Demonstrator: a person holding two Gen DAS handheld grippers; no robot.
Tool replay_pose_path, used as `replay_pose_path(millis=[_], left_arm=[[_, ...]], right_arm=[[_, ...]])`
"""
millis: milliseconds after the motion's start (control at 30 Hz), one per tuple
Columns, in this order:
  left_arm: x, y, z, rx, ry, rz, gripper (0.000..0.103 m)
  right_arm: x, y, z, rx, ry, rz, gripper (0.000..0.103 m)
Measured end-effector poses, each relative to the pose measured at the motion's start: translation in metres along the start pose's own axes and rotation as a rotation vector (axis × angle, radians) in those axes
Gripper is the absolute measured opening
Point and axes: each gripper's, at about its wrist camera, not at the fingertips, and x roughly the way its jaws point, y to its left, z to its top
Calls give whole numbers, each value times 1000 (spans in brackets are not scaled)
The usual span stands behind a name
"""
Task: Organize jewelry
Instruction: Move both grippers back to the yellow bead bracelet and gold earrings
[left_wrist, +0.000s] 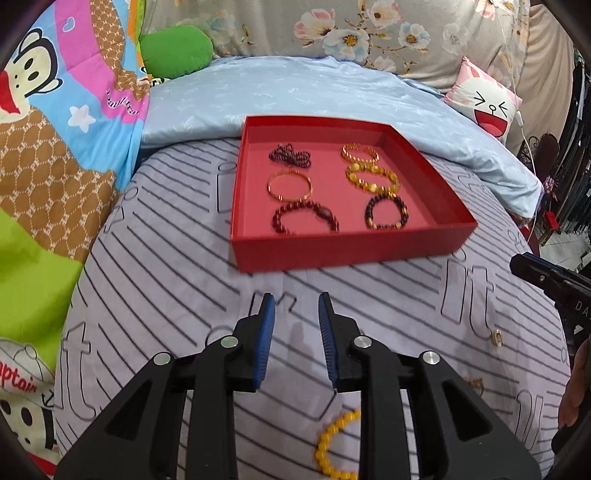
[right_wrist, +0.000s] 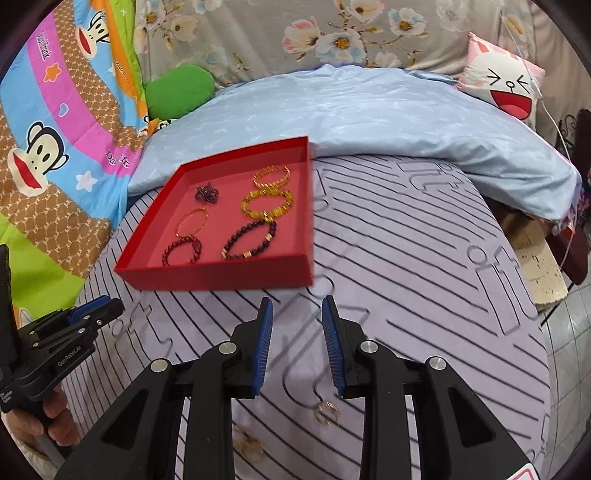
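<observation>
Left gripper (left_wrist: 296, 314): nearest the lens, jaws spread with a bare gap between the blue pads, holding nothing, hovering over the striped sheet (left_wrist: 166, 258).
Yellow bead bracelet (left_wrist: 334, 448): lying loose on the sheet under the left gripper's right finger, partly hidden by it, outside the tray.
Right gripper (right_wrist: 297, 317): jaws likewise spread, empty, above the sheet a little short of the tray's near wall.
Gold rings: one small ring (right_wrist: 327, 411) on the sheet just below the right gripper's pads; another ring (right_wrist: 251, 448) nearer the lens, blurred, partly behind the left finger.
Red tray (left_wrist: 343, 249): resting on the sheet beyond both grippers, open-topped, shallow, far edge near the light blue quilt (left_wrist: 295, 92).
Tray, near row: dark red bead bracelet (left_wrist: 306, 218) on the left, black-and-gold bead bracelet (left_wrist: 386, 214) on the right.
Tray, middle row: thin gold bangle (left_wrist: 290, 184) on the left, amber bead bracelet (left_wrist: 373, 177) on the right.
Tray, far row: bunched dark bead strand (left_wrist: 290, 155) on the left, gold chain bracelet (left_wrist: 360, 153) on the right.
Background: cartoon monkey blanket (left_wrist: 55, 129) at left, green cushion (left_wrist: 177, 50), floral bedding (left_wrist: 332, 33), pink cartoon-face pillow (left_wrist: 484, 103) at right.
</observation>
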Motion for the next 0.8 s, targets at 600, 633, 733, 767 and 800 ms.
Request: replay_pose_path(millis=[600,633,733,767,800], left_arm=[[-14,-10,-68,-6,95,-31,29],[-14,-11,-71,-3,98,-29,30],[-15,-13,-77,-1,105,-25,34],[-15,-13,-79,1,108,-21,34],[-15,-14,-80,2,110,-21,34]], right_arm=[[-12,11,-84,0,118,37,27],[-12,14,-86,-7,120,42,27],[-11,25,-92,-30,127,59,30],[-11,28,-93,-36,127,61,31],[-10,32,-94,-46,129,62,31]])
